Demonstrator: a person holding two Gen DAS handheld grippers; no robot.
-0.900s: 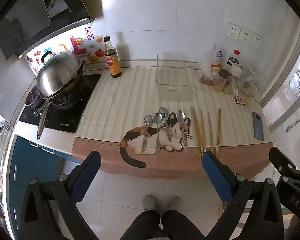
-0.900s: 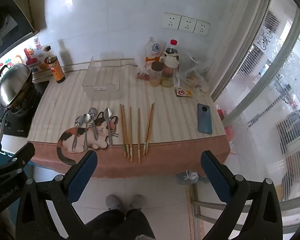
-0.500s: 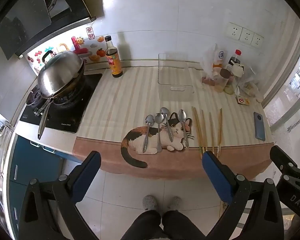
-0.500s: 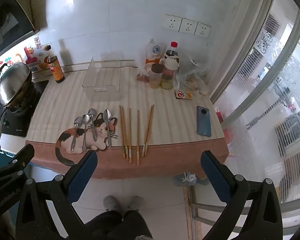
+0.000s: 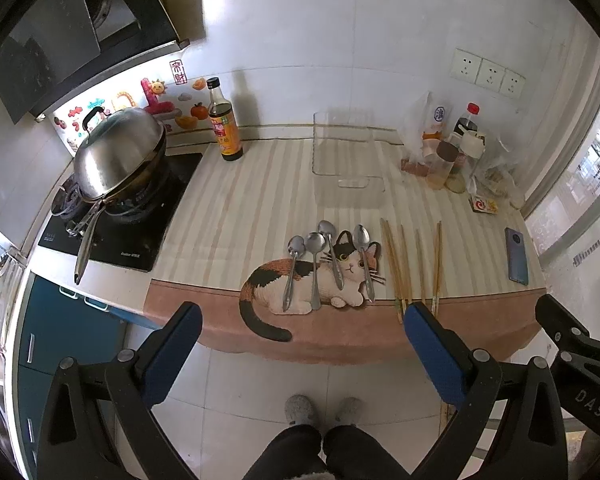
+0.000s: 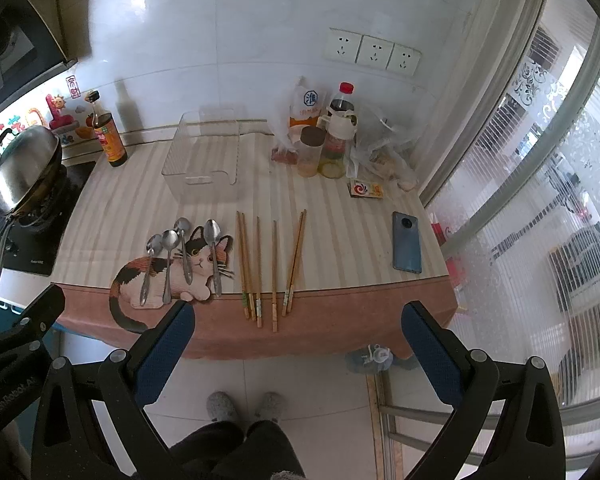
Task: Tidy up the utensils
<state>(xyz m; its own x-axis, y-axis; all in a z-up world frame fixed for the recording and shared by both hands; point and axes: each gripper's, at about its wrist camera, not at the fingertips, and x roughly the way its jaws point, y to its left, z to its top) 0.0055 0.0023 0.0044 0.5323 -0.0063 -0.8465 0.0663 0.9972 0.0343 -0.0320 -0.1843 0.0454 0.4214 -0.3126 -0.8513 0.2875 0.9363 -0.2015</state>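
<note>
Several metal spoons [image 5: 327, 264] [image 6: 182, 256] lie side by side on the cat picture of the striped counter cloth. Several wooden chopsticks [image 5: 414, 266] [image 6: 268, 264] lie to their right, ends at the front edge. A clear plastic bin [image 5: 346, 160] [image 6: 204, 160] stands empty behind them. My left gripper [image 5: 302, 344] is open and empty, held back from the counter's front edge, over the floor. My right gripper [image 6: 298, 344] is open and empty, also in front of the counter.
A wok [image 5: 118, 156] sits on the stove at left, a soy sauce bottle [image 5: 224, 124] beside it. Bottles, jars and bags [image 6: 328, 140] stand at the back right. A phone [image 6: 407, 242] lies at the right end. A window is right.
Both grippers have drifted slightly nearer the counter and a little to the right. Nothing on the counter has moved.
</note>
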